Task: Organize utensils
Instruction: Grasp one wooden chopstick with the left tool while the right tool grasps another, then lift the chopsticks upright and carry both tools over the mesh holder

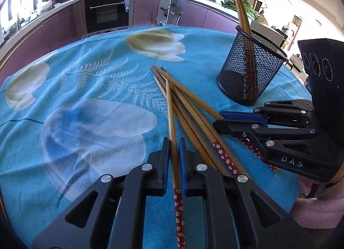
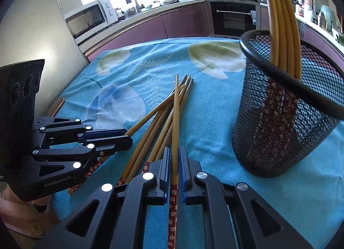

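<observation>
Roughly midway: several chopsticks already stand in the mesh holder, patterned ends down, while a loose pile of chopsticks remains on the tablecloth, about six by rough count

Left gripper: jaws closed on one chopstick just above its red patterned end, the tip pointing away over the pile. Right gripper: likewise clamped on a single chopstick near the patterned end. Each still lies low among the others; whether lifted off the cloth cannot be told

Materials: chopsticks are slim, smooth bamboo-coloured sticks, tapered, with red floral-print wrap at the thick end. Holder is black wire mesh, cylindrical, solid rolled rim, standing upright just beside the pile. Cloth is soft, napped, blue with pale flower print
</observation>
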Demonstrator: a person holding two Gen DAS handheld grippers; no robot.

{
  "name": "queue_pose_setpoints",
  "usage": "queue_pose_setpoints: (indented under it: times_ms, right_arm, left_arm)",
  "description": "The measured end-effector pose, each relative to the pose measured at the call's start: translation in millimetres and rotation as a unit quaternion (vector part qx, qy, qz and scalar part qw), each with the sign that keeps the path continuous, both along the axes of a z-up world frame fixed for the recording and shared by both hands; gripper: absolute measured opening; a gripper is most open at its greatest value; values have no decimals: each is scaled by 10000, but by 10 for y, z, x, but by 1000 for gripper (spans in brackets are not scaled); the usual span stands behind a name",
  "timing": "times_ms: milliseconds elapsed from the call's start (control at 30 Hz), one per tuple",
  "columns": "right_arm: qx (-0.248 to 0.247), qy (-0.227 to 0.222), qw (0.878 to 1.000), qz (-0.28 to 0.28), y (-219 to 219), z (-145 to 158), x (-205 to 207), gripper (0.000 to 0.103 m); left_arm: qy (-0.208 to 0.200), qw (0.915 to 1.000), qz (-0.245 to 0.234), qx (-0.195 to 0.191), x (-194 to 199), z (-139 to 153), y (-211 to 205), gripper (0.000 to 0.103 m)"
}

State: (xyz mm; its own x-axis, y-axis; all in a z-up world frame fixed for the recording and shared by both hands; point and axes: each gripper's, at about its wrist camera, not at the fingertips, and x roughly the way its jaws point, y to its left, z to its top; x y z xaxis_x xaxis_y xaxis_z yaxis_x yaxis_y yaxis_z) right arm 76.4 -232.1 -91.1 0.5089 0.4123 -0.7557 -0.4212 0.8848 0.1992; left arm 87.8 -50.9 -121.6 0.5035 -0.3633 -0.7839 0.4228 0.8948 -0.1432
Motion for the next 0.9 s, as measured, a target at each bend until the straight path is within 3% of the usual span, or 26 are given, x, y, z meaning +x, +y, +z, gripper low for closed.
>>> queue_pose_setpoints:
  times_ms: [500, 900]
  right_arm:
    - [84, -147, 9998, -71, -28, 73, 77, 6]
    - [425, -652, 9970, -18, -211, 450, -123, 6]
  left_arm:
    - [32, 9999, 34, -105, 138, 32, -36, 7]
    - [-337, 9972, -186, -639, -40, 470, 33, 7]
